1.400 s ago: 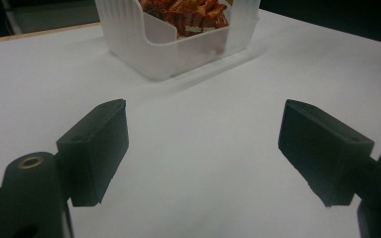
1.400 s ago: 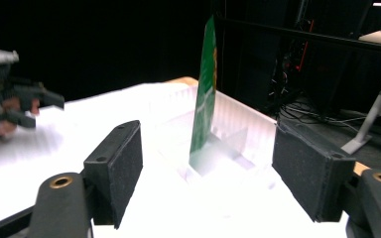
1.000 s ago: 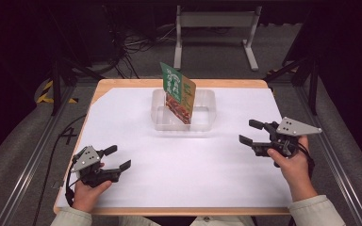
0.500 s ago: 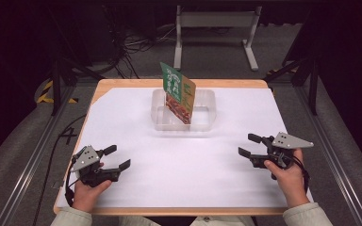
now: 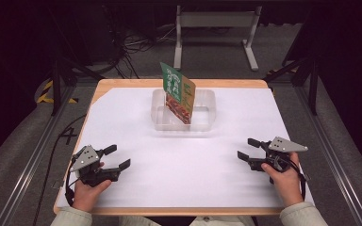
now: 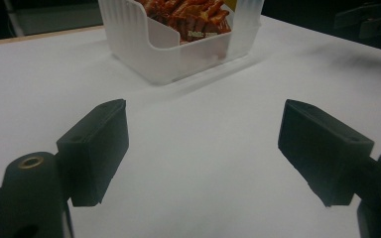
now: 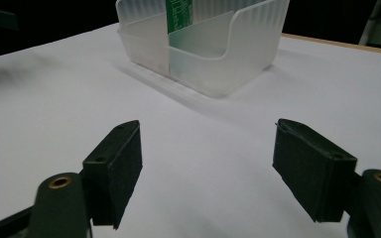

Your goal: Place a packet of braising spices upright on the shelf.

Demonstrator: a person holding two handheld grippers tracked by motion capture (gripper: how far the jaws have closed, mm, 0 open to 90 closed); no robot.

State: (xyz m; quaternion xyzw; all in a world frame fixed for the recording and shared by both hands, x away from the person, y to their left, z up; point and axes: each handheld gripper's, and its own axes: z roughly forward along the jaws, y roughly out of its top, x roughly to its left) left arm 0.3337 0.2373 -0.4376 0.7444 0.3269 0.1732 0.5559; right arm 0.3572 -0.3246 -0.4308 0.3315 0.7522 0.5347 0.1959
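Note:
A clear plastic bin [image 5: 205, 120] stands at the far middle of the white table cover. A green and orange food packet [image 5: 177, 92] leans upright inside it. Its red food picture [image 6: 193, 15] faces the left gripper view, and its green back [image 7: 178, 12] faces the right gripper view. My left gripper [image 5: 117, 157] rests open at the near left, with nothing between its jaws [image 6: 203, 148]. At the near right my right gripper [image 5: 249, 148] also stands open and empty [image 7: 206, 163]. Both point toward the bin from well short of it.
The white cover [image 5: 184, 160] spreads over a wooden table whose edge [image 5: 179, 83] shows at the back. A metal stand [image 5: 214, 21] and cables lie on the floor beyond. Rails run along both sides of the table.
My right gripper has drawn back toward the near edge and lowered to the table. The left gripper, the bin and the packet have stayed put.

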